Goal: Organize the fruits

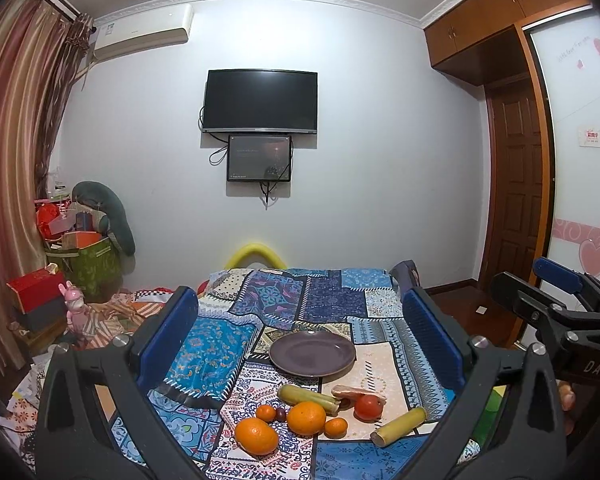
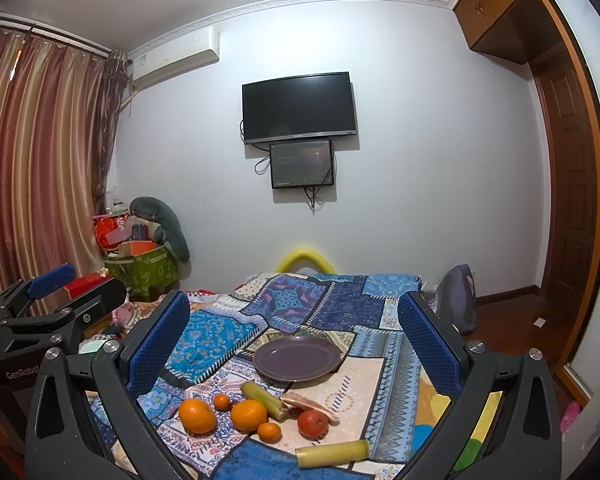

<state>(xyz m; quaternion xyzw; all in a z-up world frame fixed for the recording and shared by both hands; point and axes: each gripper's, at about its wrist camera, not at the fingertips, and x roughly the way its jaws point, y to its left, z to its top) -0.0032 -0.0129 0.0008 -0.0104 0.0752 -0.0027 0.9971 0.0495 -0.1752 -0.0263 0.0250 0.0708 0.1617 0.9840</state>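
Left wrist view looks along the left gripper [image 1: 300,344], whose blue-padded fingers [image 1: 168,336] stand wide apart with nothing between them. Below lies a table under a patchwork cloth [image 1: 332,300] in blues and creams. A purple plate [image 1: 313,354] sits bare near the middle of the tabletop. The fruit lies in a loose cluster toward the near edge, apart from the plate — a big orange [image 1: 257,436] nearest the camera, a second big orange [image 1: 306,418] just beside it, a small tangerine [image 1: 265,413] behind them and another tangerine [image 1: 336,427] touching the second orange. A dark little fruit [image 1: 280,413] sits between the tangerine and the second orange. A yellow-green cane piece [image 1: 308,398] lies at an angle between the plate and the oranges, and a second cane piece [image 1: 398,426] lies toward the near right corner. A red tomato [image 1: 369,407] rests against a pale pinkish piece [image 1: 356,393] whose kind cannot be told.

Right wrist view shows the right gripper [image 2: 296,340] equally spread and empty, hovering over the same near edge, with the plate [image 2: 296,358] and the tomato [image 2: 313,424] framed between its fingers [image 2: 428,344]. Each gripper appears at the edge of the other's view — side by side, not touching. On the far wall hang a dark television [image 2: 299,108] and a smaller screen [image 2: 302,164].
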